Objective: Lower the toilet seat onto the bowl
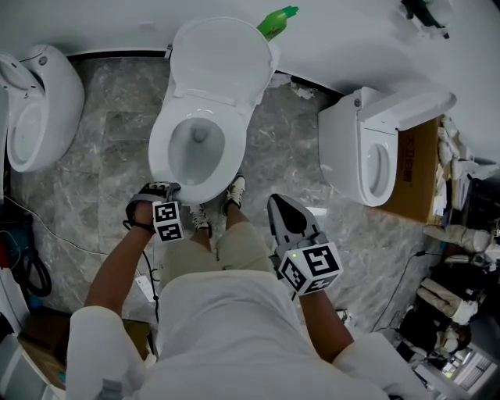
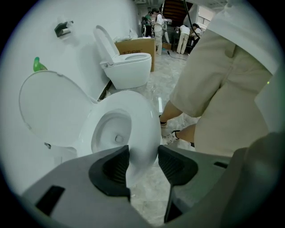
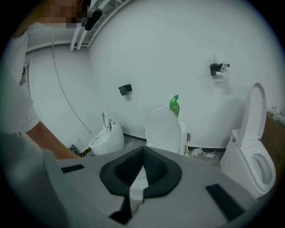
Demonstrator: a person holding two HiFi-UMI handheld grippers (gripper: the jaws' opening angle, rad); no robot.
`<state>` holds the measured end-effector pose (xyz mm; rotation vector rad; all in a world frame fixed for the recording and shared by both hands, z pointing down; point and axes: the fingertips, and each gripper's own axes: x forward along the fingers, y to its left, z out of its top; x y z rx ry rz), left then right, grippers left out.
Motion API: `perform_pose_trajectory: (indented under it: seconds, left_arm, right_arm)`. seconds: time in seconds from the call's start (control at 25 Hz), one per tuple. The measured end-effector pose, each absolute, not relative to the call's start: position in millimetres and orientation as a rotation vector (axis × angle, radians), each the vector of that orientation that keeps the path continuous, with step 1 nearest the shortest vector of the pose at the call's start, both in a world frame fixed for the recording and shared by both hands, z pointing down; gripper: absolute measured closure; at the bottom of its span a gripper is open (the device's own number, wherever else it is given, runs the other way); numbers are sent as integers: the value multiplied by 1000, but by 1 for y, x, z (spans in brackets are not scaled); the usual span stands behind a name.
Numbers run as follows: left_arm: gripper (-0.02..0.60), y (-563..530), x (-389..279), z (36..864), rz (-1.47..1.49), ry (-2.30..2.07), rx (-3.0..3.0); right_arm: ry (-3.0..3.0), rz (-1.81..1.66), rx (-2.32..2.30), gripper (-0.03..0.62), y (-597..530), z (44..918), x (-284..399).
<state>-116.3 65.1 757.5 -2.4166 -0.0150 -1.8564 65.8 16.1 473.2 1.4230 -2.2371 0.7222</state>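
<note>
- L tongs (image 2: 143, 162): jaws apart, front edge of the toilet seat (image 2: 144, 124) is between the pads. Looks released, not squeezed.
- Seat lies flat on the bowl (image 1: 186, 156), directly in front of my feet.
- Lid (image 1: 223, 62) stands up against the wall, green bottle (image 1: 275, 22) behind it.
- R tongs (image 3: 143, 153): clenched, nothing inside, beside my right thigh, apart from the toilet.

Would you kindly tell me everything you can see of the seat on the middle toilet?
The seat is a glossy white oval ring, plastic by its look. It lies down flat on the bowl, while the lid stands raised behind it. The left gripper holds its jaws apart on either side of the seat's front edge.
</note>
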Motion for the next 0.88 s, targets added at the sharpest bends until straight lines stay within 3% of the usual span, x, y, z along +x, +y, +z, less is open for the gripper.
perform_pose_trajectory:
  seconds: [0.88]
  left_arm:
    - [382,100,-126,847,-2032,-68,-2349]
  right_arm:
    - [-2156,811,1359,597,22,529,68]
